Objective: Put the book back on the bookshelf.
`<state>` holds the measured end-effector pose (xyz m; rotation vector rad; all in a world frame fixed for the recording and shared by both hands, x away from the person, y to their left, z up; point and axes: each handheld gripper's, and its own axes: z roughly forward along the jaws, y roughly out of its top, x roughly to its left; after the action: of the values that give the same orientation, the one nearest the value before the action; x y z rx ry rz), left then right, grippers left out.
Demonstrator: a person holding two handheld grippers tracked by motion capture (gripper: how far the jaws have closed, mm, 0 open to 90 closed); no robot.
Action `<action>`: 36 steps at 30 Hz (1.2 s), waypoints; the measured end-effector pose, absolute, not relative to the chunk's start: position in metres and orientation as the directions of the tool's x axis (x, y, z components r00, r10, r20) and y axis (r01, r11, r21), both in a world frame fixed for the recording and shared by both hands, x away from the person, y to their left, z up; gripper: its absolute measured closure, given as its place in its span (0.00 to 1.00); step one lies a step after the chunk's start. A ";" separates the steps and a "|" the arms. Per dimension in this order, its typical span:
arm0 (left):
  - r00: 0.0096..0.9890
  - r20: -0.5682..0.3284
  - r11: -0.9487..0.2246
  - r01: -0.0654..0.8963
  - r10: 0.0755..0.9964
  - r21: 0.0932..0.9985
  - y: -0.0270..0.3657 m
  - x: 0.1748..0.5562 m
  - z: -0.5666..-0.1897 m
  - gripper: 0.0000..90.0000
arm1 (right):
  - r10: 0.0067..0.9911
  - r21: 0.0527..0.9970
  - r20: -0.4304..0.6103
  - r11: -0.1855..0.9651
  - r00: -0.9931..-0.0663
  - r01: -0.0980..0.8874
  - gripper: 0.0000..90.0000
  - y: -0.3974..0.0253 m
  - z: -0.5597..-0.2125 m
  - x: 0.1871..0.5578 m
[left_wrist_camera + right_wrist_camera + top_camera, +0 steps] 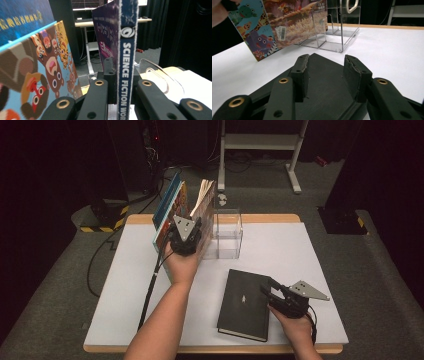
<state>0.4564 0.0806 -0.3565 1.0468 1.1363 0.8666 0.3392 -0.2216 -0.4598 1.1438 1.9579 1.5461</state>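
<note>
Pinching the science fiction book, our left claw steadies it upright. Our right claw sits spread over the black book. Loosening could topple the leaning picture books.

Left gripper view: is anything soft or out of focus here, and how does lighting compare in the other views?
Left gripper view: the cartoon-animal book at near left is blurred, while the Science Fiction spine reads sharp. High view: the white table is evenly lit and the surroundings fall dark. Right gripper view: the table looks bright and the black book shows little detail.
</note>
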 end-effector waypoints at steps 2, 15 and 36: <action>0.210 -0.291 0.303 -0.024 0.933 0.953 0.081 0.462 -0.359 0.93 | 0.789 0.934 0.177 0.054 -0.588 0.353 0.62 -0.222 -0.460 0.339; 0.196 -0.296 0.309 -0.041 0.935 0.950 0.078 0.481 -0.366 0.93 | 0.788 0.932 0.181 0.053 -0.589 0.358 0.62 -0.222 -0.461 0.340; 0.155 -0.234 0.248 -0.076 0.960 0.966 0.081 0.477 -0.379 0.91 | 0.781 0.931 0.179 0.062 -0.598 0.360 0.62 -0.219 -0.463 0.340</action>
<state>0.4767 0.0808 -0.3789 1.0279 1.1409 0.9695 0.3396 -0.2188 -0.4627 1.1397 1.9752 1.5502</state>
